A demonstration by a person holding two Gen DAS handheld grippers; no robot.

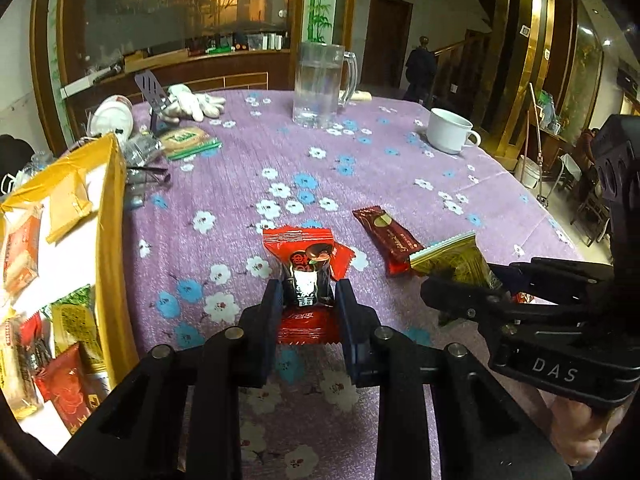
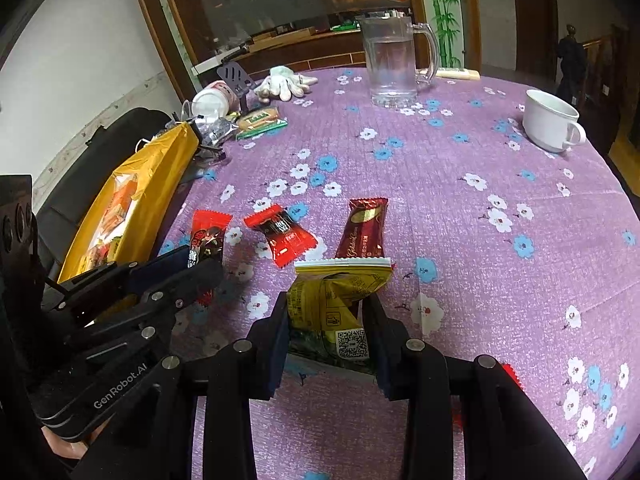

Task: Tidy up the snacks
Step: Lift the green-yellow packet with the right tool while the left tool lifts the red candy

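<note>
A red snack packet is clamped in the left gripper; beside it, a yellow snack packet is clamped in the right gripper.

Four loose snack packs: two red ones, one dark red bar and one yellow pack. One glass mug, one white cup, one yellow box.

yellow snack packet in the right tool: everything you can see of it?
Yellow snack packet: glossy crinkled foil-like wrapper, white crimped top seam, green print and a QR code low down. Clamped between the right tool pads, creased at the grip, seam end pointing away. Appears lifted above the purple floral tablecloth; only the tool visibly touches it.
</note>
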